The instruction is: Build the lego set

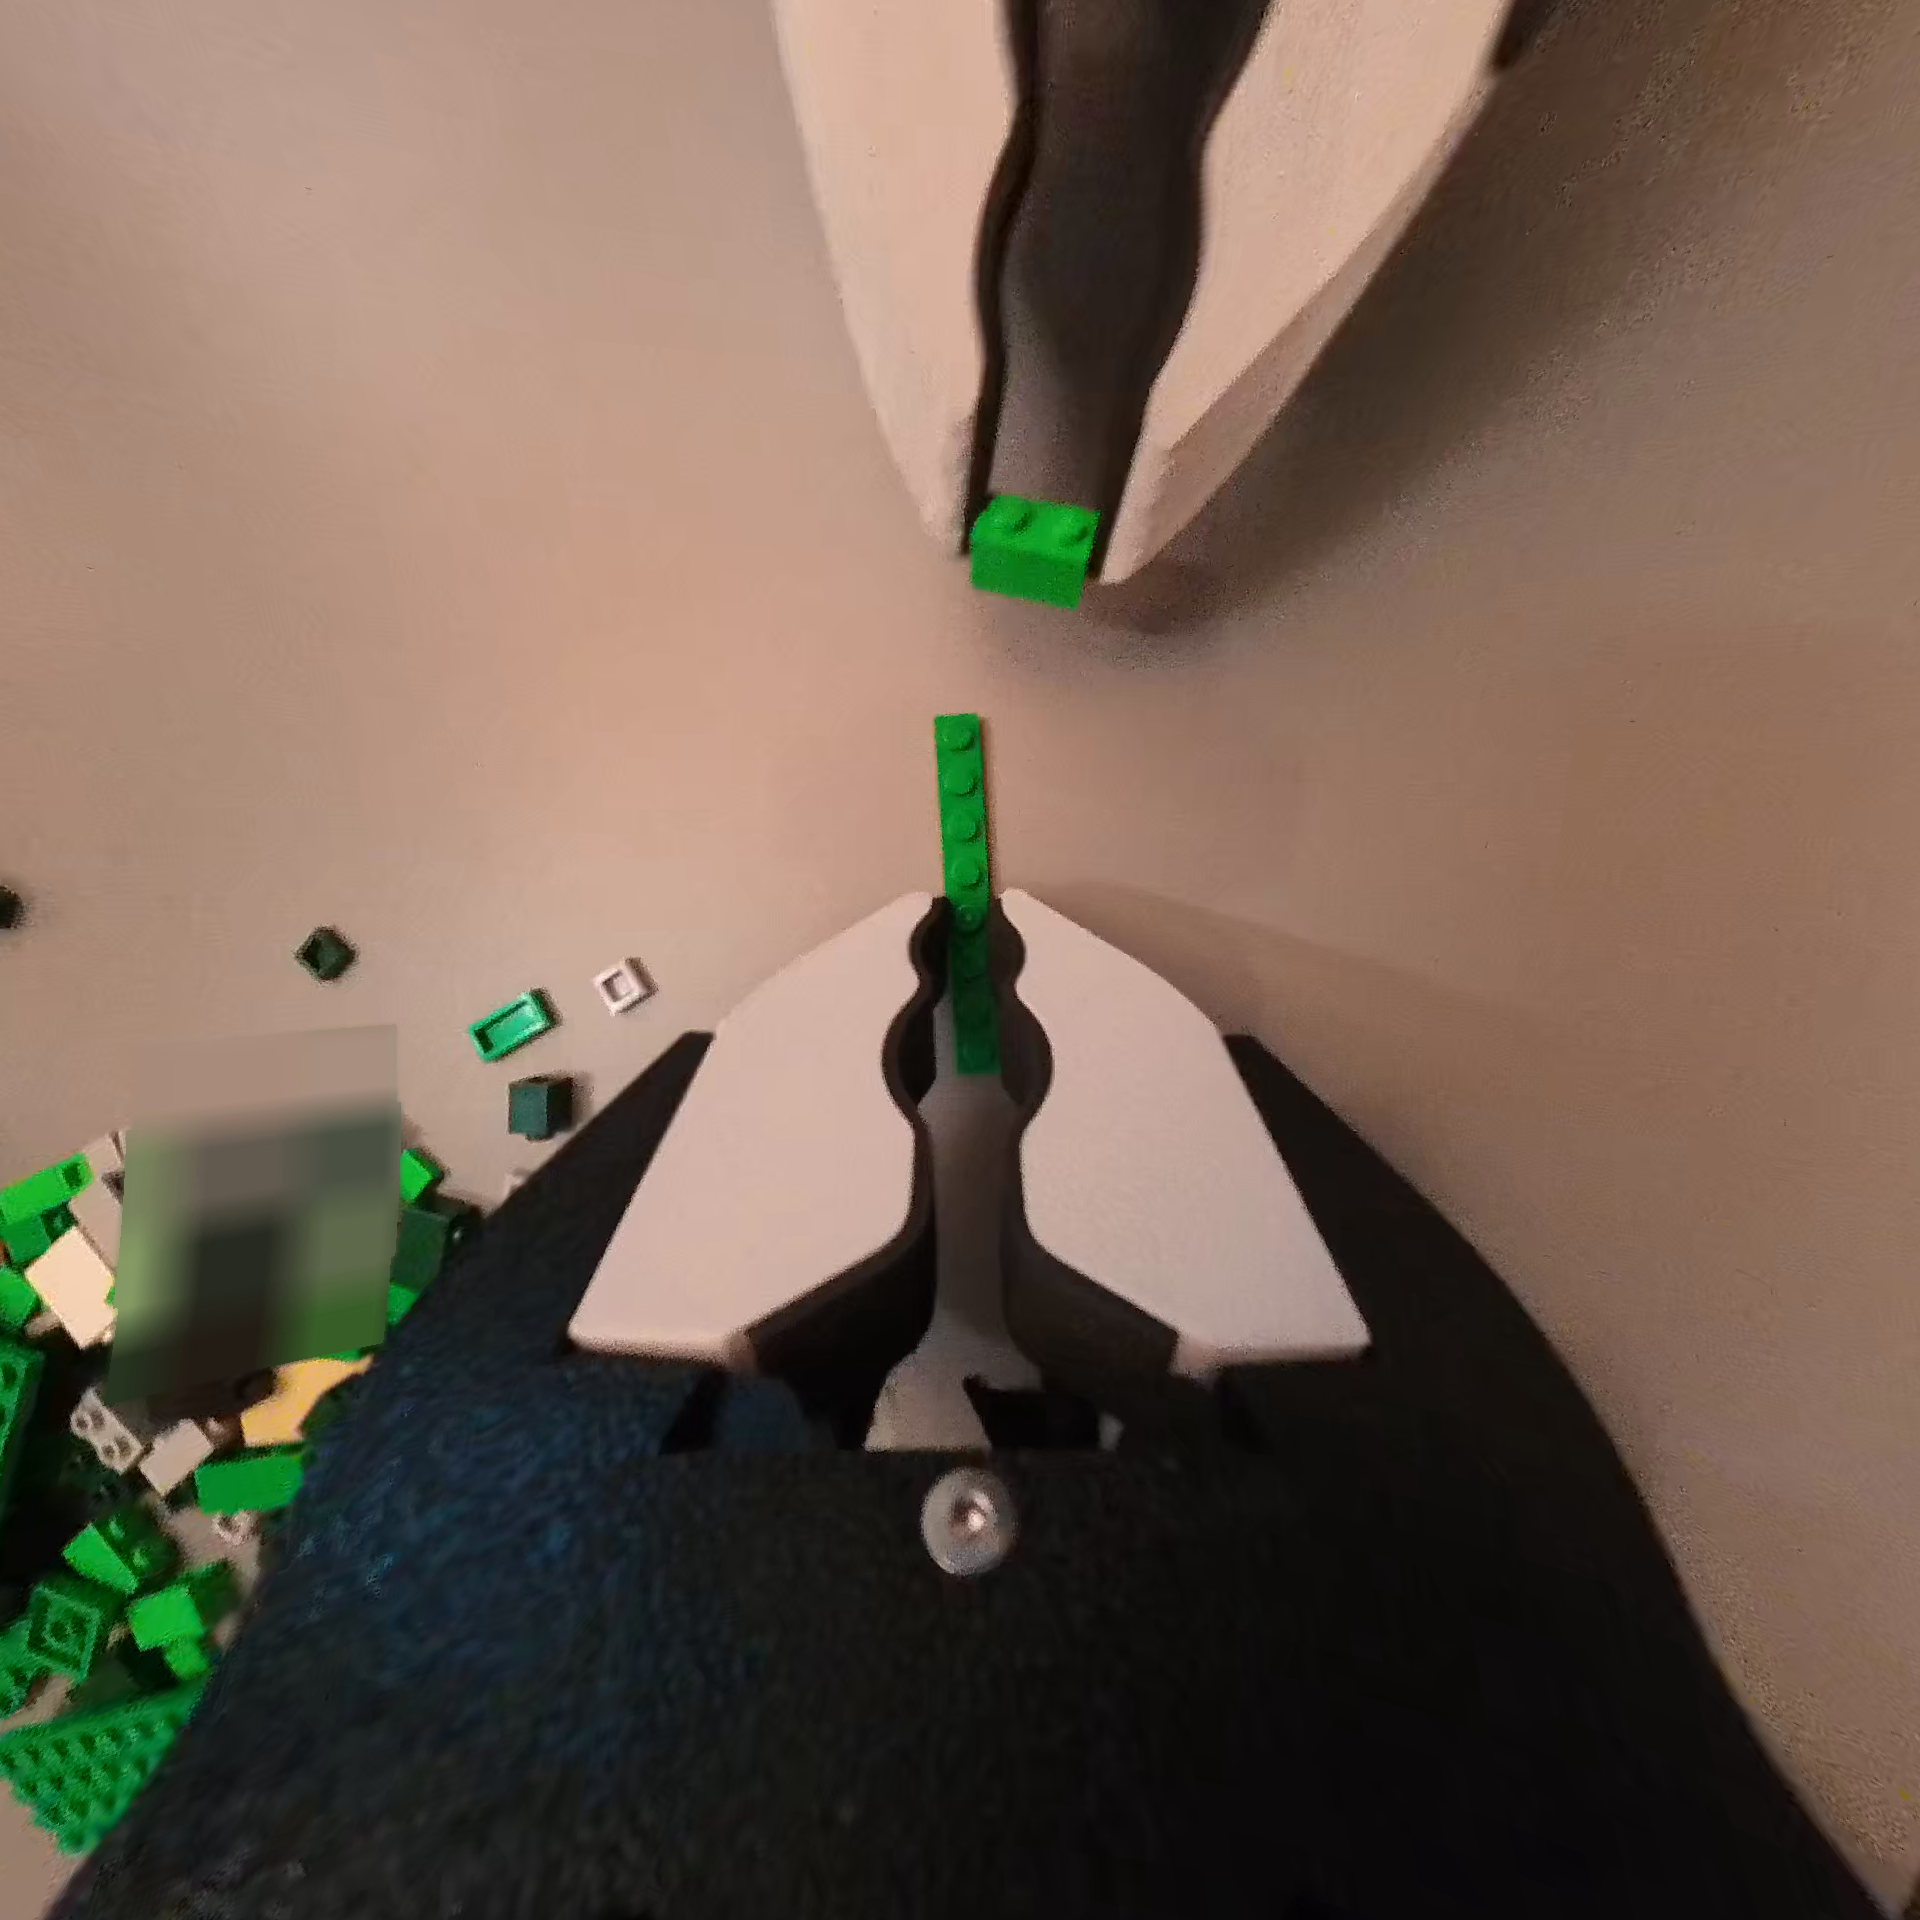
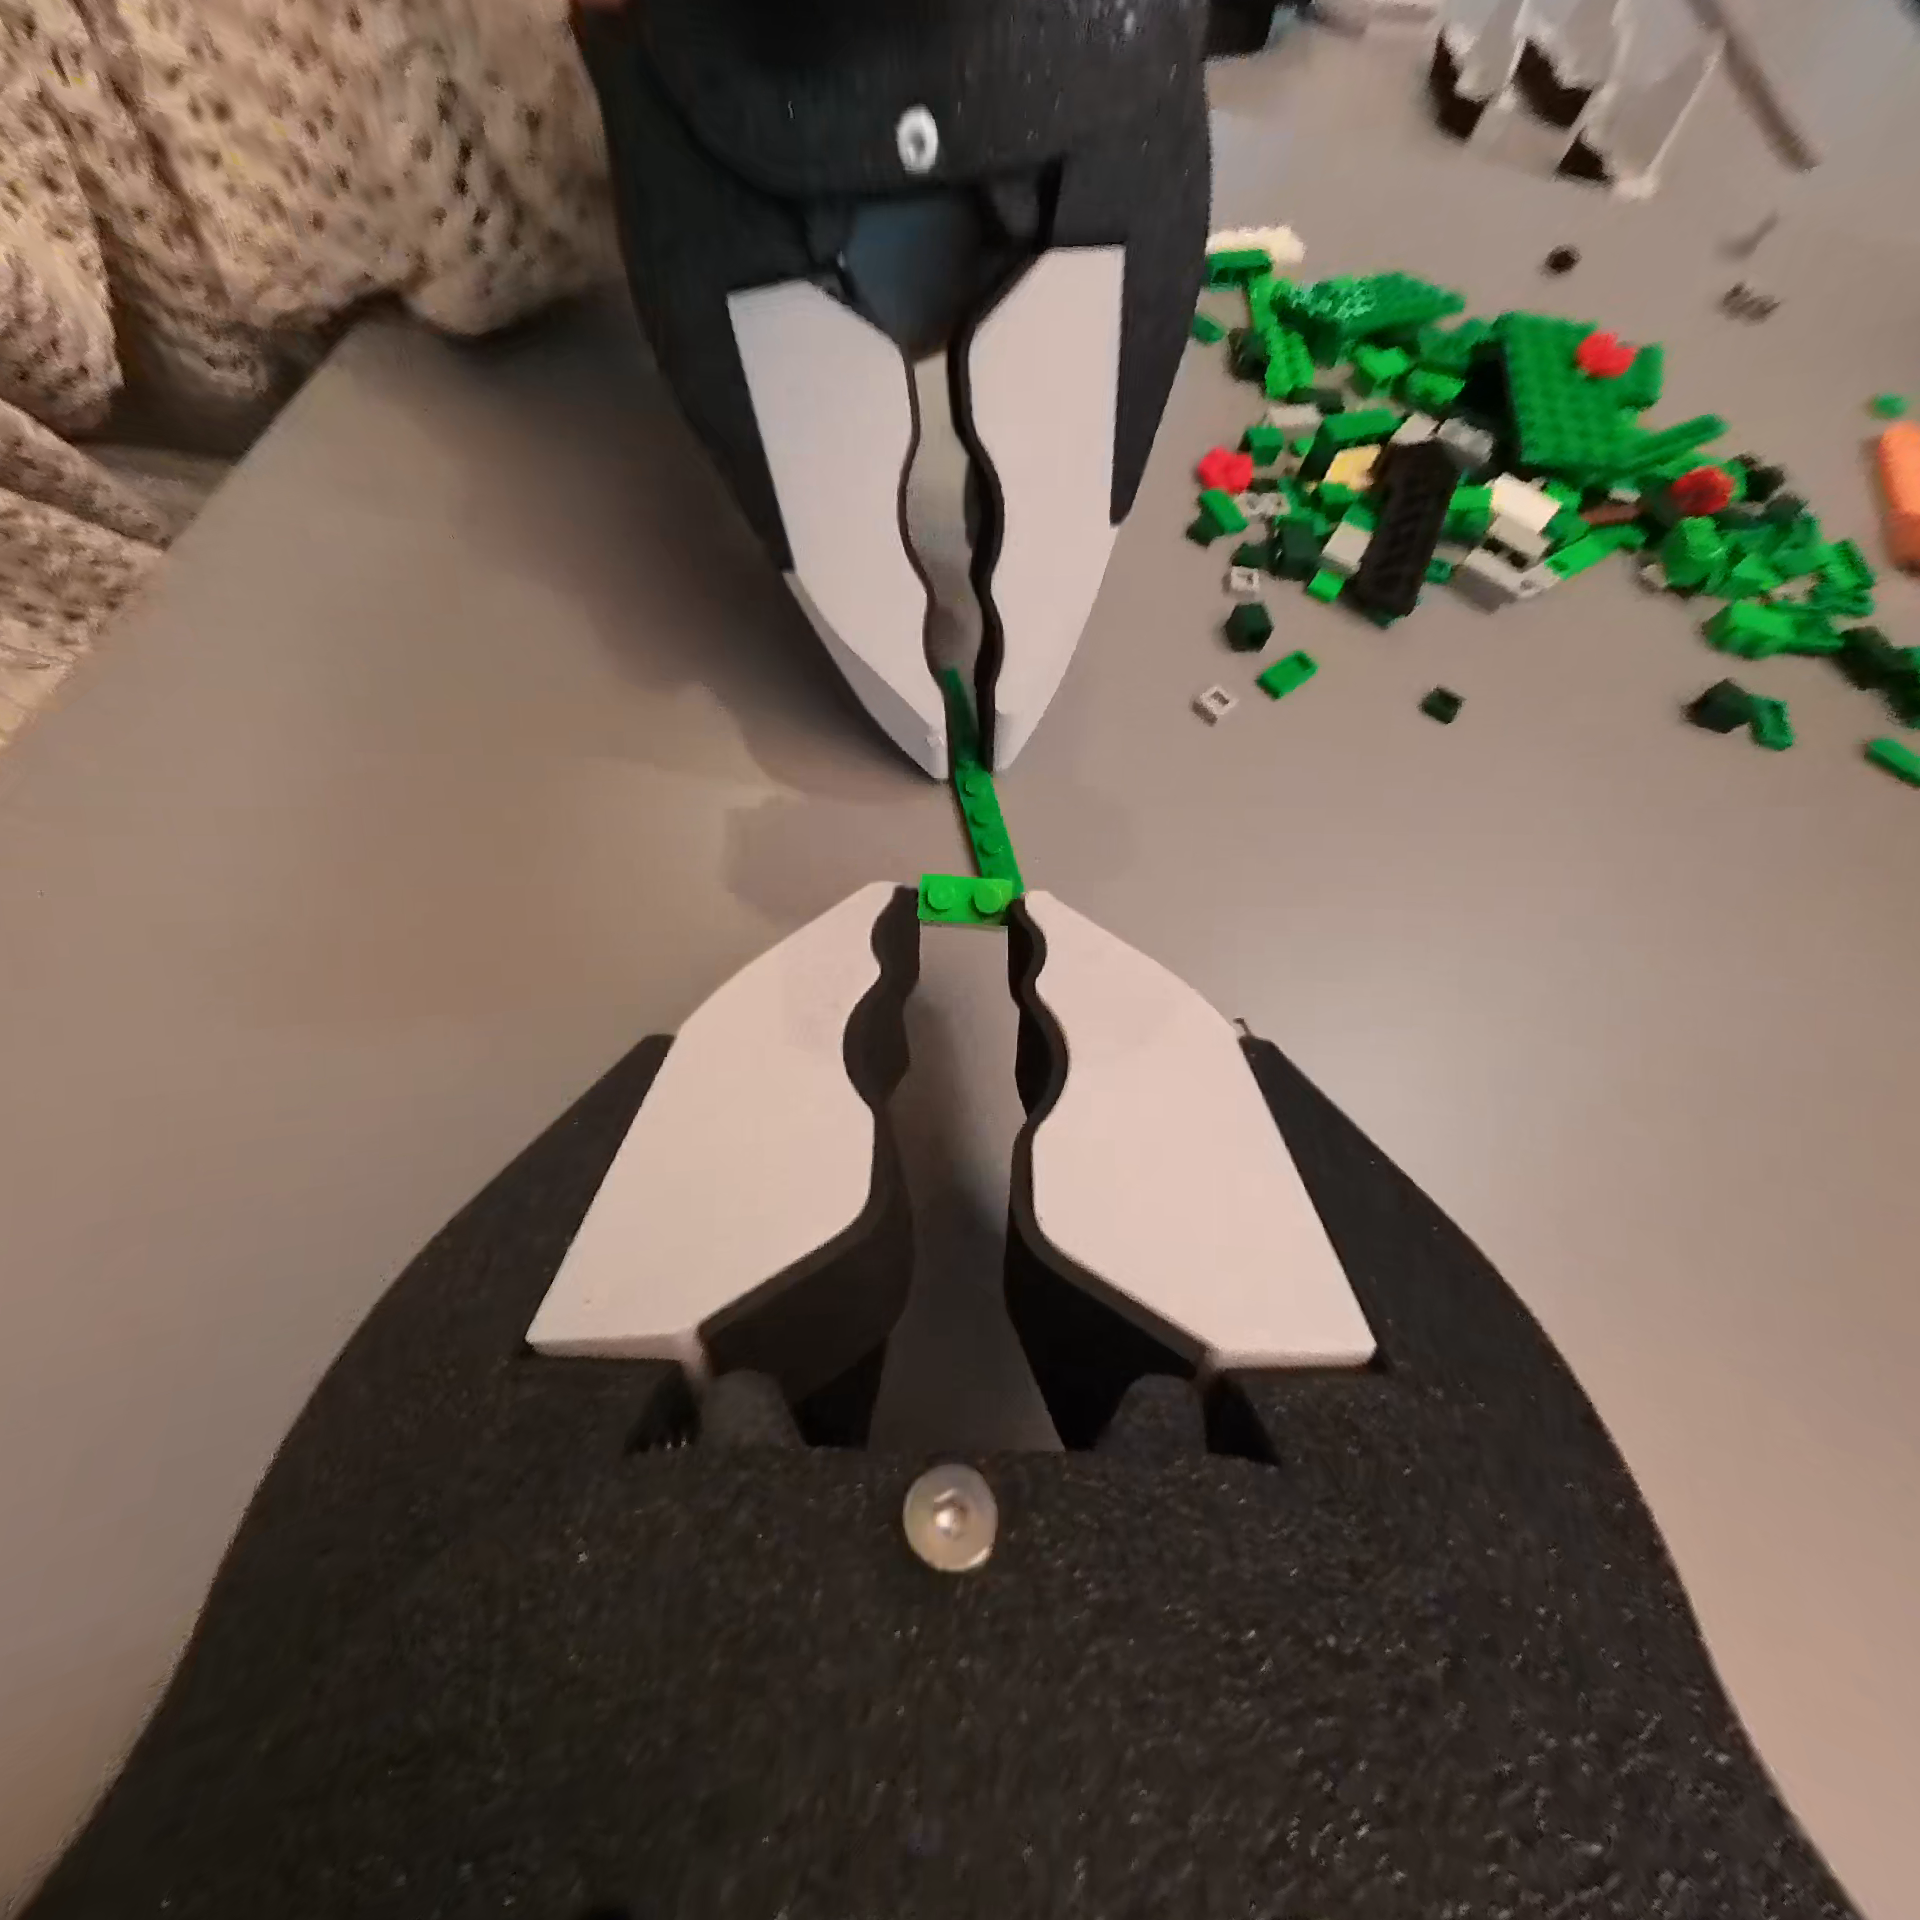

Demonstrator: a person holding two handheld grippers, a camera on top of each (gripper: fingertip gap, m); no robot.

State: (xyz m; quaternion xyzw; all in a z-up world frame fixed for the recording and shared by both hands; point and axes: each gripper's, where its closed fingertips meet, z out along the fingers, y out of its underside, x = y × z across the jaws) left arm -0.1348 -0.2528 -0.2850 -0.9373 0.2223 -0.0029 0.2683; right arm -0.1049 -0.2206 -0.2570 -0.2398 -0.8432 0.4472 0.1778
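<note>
My left gripper [image 1: 968, 914] is shut on a long thin green plate [image 1: 960, 810], which sticks out forward past the fingertips, studs up. My right gripper [image 2: 966, 902] is shut on a small green two-stud brick [image 2: 966, 898] held at its fingertips. In the left wrist view the right gripper [image 1: 1034, 540] comes in from the top with the brick [image 1: 1032, 553], a short gap beyond the plate's far end. In the right wrist view the left gripper [image 2: 966, 748] faces me and the plate [image 2: 982, 821] reaches to the brick's right end; whether they touch I cannot tell.
A pile of loose green, white, dark and red lego pieces [image 2: 1507, 468] lies on the grey table [image 2: 416, 727], also at the left of the left wrist view [image 1: 125, 1455]. A few single pieces [image 1: 514, 1023] lie apart from it. A patterned fabric [image 2: 208, 208] lies beyond the table's far edge. The grippers' ends are close to 6 centimeters from one another.
</note>
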